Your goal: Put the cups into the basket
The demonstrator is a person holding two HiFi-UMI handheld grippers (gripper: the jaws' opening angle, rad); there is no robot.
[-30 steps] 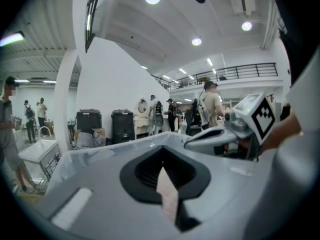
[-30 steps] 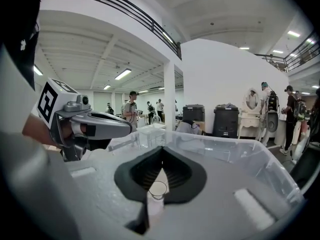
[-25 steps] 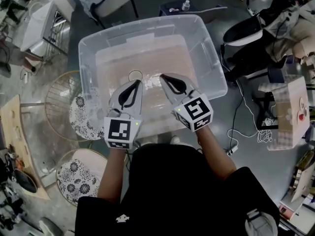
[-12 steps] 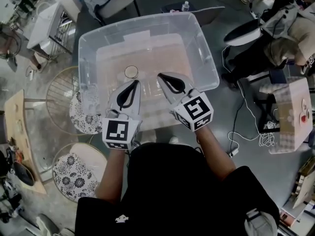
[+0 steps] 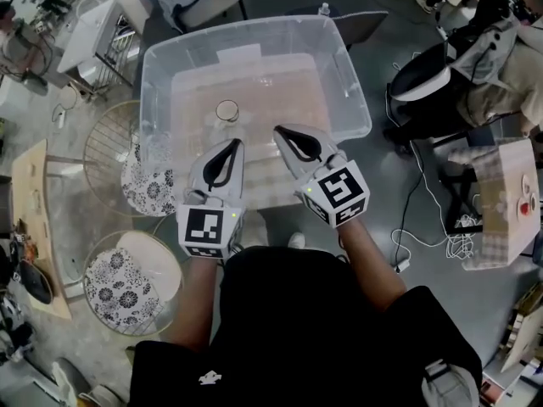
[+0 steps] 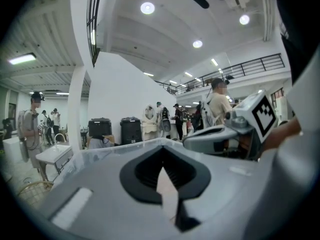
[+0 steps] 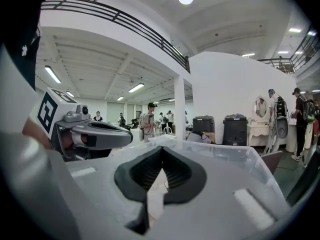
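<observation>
A small clear cup [image 5: 226, 110] with a pale rim stands upright on the floor of the big clear plastic bin [image 5: 356, 100]. Both grippers hover side by side over the bin's near half and point into it. My left gripper [image 5: 231, 146] is shut and holds nothing; the cup stands a short way beyond its tip. My right gripper [image 5: 284, 133] is also shut and empty, to the right of the cup. In the left gripper view the left gripper [image 6: 162, 149] shows its jaws pressed together. In the right gripper view the right gripper [image 7: 161, 150] looks the same, above the bin's rim [image 7: 225, 151].
Two round wire stools with patterned cushions [image 5: 144, 185] [image 5: 127, 282] stand left of the bin. A wooden board [image 5: 34, 219] lies further left, office chairs [image 5: 424, 75] and a cardboard box [image 5: 501, 202] to the right. Cables [image 5: 407, 227] trail on the floor.
Both grippers have drawn back from the cup toward the person, still shut. The cup and bin now sit further up in the head view.
</observation>
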